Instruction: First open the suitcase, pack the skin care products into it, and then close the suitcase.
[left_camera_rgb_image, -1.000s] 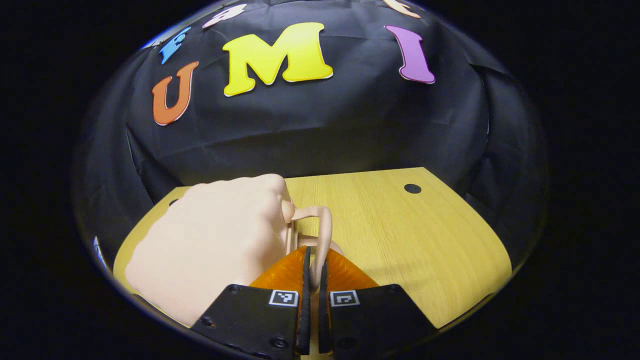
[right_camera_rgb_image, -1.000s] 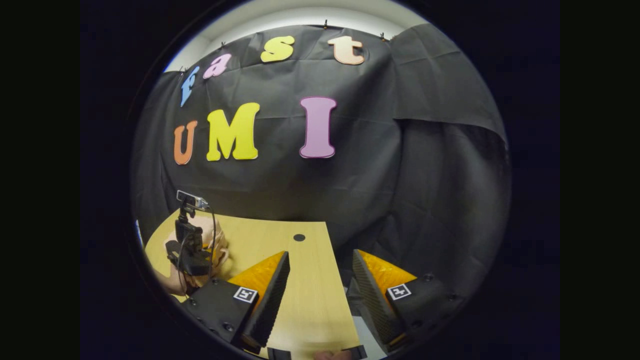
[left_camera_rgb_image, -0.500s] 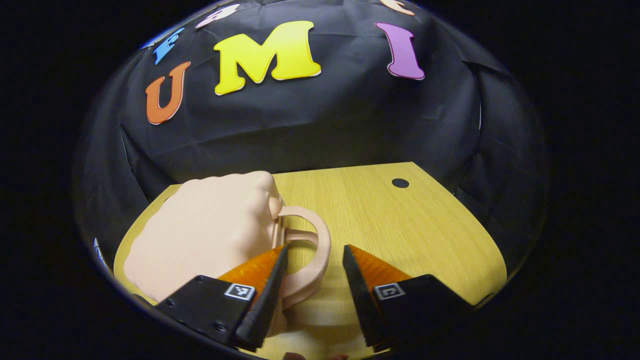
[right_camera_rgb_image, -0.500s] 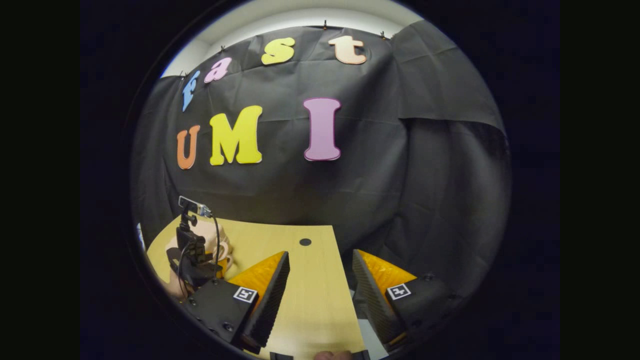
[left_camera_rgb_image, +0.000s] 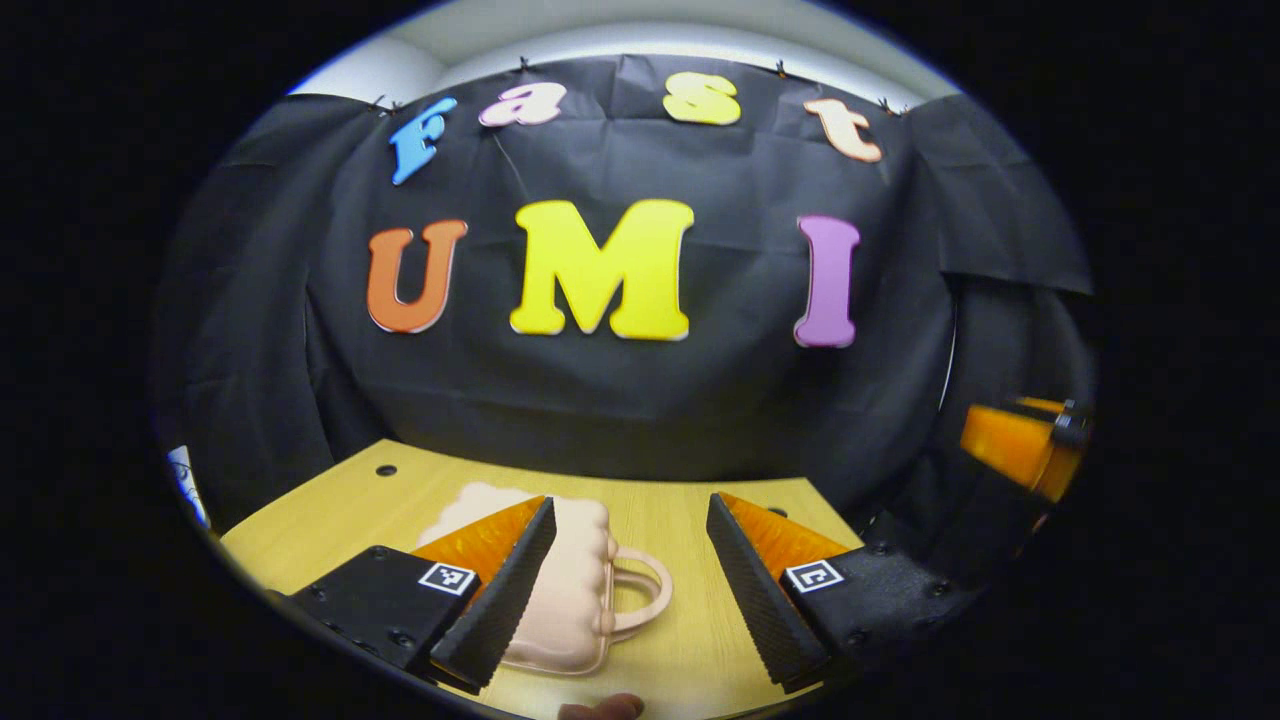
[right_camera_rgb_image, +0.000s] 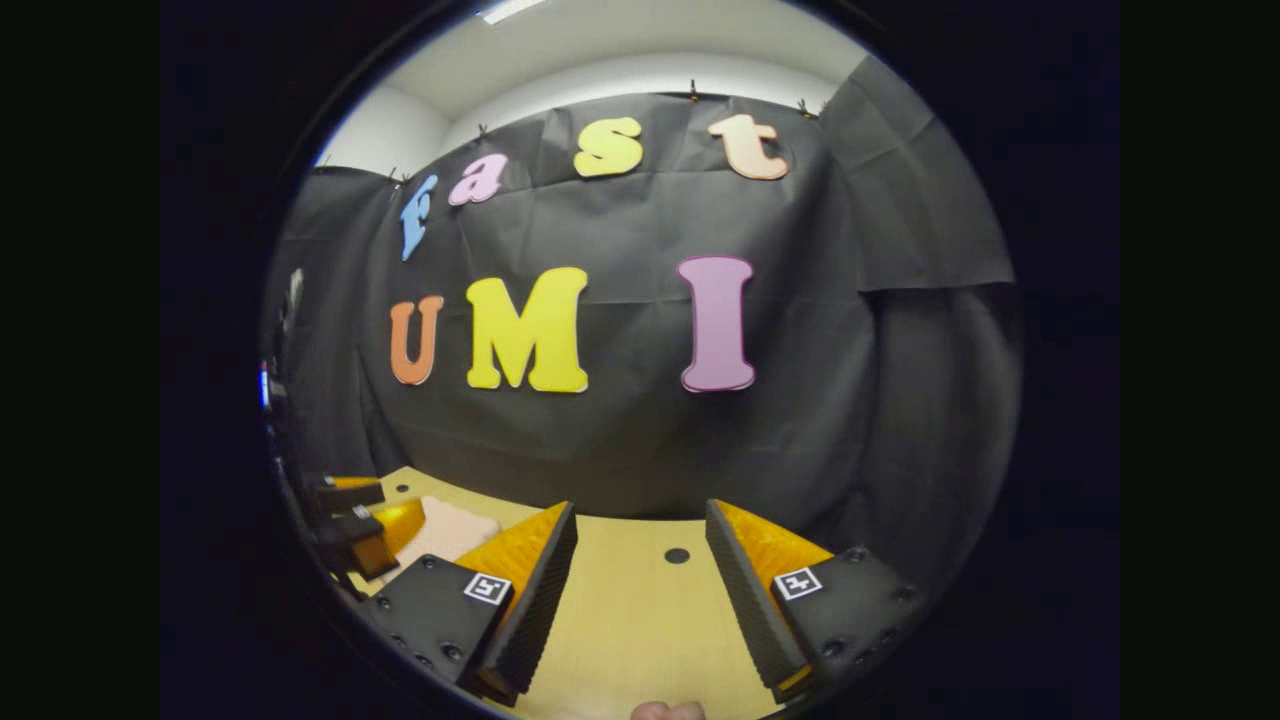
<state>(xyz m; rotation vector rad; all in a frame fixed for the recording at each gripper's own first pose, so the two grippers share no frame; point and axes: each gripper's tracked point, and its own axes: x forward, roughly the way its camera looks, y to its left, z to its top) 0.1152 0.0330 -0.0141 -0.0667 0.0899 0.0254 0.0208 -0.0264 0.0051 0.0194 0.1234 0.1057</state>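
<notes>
A small pale pink suitcase (left_camera_rgb_image: 580, 600) lies flat and shut on the wooden table (left_camera_rgb_image: 330, 500), its loop handle (left_camera_rgb_image: 648, 595) pointing right. My left gripper (left_camera_rgb_image: 630, 508) hovers open above and behind the case, touching nothing. In the right gripper view the suitcase (right_camera_rgb_image: 452, 528) sits at the far left, beside the left gripper (right_camera_rgb_image: 355, 520). My right gripper (right_camera_rgb_image: 641, 510) is open over bare table (right_camera_rgb_image: 620, 620). Its orange finger (left_camera_rgb_image: 1015, 445) shows at the right edge of the left gripper view.
The black cloth wall closes off the table's back and right sides. A small round hole (right_camera_rgb_image: 677, 555) marks the tabletop ahead of the right gripper, and another hole (left_camera_rgb_image: 385, 469) lies near the back left corner. A fingertip (left_camera_rgb_image: 600, 708) shows at the bottom edge.
My left gripper, shut on the suitcase handle a second ago, opened, let go and drew back and up. The right gripper also tilted upward, staying open.
</notes>
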